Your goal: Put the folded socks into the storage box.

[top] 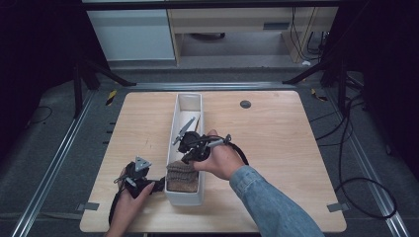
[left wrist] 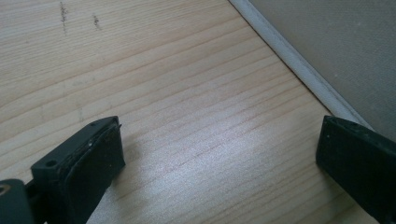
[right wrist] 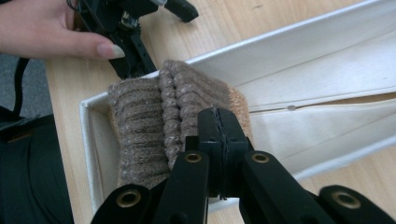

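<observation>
Right claw, jaws closed and empty, sits above knitted brown cloth tucked in white tray's end; left claw open on tabletop, idle.

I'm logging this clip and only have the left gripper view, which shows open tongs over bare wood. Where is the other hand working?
Observer: The right tongs are at the near end of a long white tray in the middle of the table. Their tips are right against a brown knitted cloth bunched up there.
Reviewer: Are those tongs open like the left ones?
Observer: No, the jaws are shut and pressed together. I cannot tell whether any of the knit is pinched between them.
</observation>
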